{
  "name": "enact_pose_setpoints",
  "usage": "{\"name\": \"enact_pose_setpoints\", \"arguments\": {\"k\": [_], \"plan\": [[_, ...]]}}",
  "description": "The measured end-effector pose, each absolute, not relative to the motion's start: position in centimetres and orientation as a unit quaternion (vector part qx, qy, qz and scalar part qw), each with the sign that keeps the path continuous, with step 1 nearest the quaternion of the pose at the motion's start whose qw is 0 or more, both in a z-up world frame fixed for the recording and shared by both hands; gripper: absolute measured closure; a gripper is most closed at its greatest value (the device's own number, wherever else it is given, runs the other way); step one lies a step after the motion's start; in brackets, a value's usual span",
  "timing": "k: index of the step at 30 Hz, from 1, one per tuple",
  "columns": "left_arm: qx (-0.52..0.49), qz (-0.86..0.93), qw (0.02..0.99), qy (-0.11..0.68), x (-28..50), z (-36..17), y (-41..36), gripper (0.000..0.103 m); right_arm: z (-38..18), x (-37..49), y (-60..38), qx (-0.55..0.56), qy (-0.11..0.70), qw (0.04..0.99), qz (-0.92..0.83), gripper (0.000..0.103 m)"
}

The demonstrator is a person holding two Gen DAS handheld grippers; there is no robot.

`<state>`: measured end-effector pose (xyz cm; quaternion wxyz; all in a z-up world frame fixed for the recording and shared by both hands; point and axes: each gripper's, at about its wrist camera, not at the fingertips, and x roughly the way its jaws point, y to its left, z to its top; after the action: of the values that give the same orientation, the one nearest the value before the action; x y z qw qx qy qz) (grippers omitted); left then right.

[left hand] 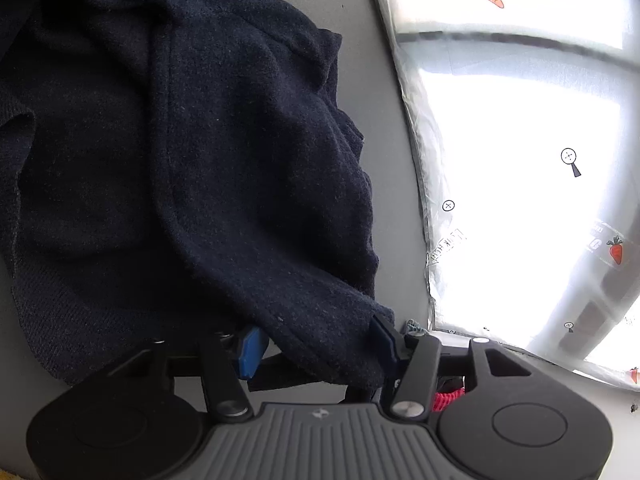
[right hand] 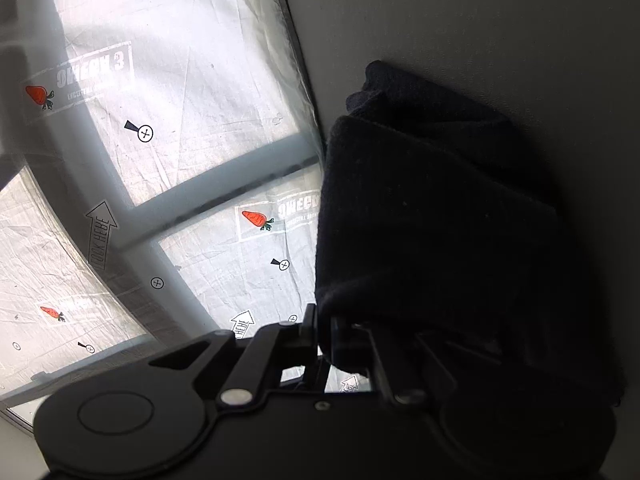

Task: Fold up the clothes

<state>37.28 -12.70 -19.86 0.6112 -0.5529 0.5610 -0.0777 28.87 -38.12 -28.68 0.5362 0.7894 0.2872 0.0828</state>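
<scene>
Left wrist view showed a dark navy knit sweater (left hand: 180, 160) spread in loose folds over a grey surface (left hand: 392, 184), filling the space ahead of and to the left of the left tongs (left hand: 316, 346). One corner of the sweater ran back between the two blue pads (left hand: 252, 350), and its hem draped over the body of the tool. The jaws stood partly apart with the thick fold between them; the right-hand pad lay against the cloth, while the left-hand pad showed a sliver of its blue face beside the fold, so whether both pressed on the knit could not be told. To the right of these tongs, beyond a strip of bare surface, lay a crinkled clear plastic sheet (left hand: 520, 160) printed with small carrots and cross marks, washed out by bright light.

Right wrist view showed the right tongs (right hand: 324, 344) clenched on an edge of the same sweater (right hand: 432, 220). The knit rose ahead of them in a bunched dark column and fell over their right side, hiding that finger. The printed plastic sheet (right hand: 192, 128) lay to the left of these tongs, and the plain grey surface (right hand: 480, 20) lay ahead and to the right.
</scene>
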Motion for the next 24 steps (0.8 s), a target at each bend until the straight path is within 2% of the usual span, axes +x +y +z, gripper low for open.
{"name": "enact_pose_setpoints", "arguments": {"k": [6,8,13,24], "plan": [[-0.532,-0.078,0.615,0.576,38.6,-19.5,-14.8,0.066,-28.5,28.0,-39.1,0.792,0.28,0.539,0.058,0.097],[-0.527,-0.083,0.618,0.577,38.9,-19.3,-15.4,0.077,-28.4,27.8,-39.4,0.794,0.277,0.54,0.043,0.097],[-0.505,-0.094,0.631,0.582,40.1,-18.7,-16.6,0.088,-27.9,27.6,-39.7,0.788,0.276,0.551,0.011,0.097],[-0.484,-0.107,0.657,0.568,43.0,-16.6,-15.8,0.094,-26.0,30.2,-36.9,0.777,0.276,0.566,-0.009,0.097]]}}
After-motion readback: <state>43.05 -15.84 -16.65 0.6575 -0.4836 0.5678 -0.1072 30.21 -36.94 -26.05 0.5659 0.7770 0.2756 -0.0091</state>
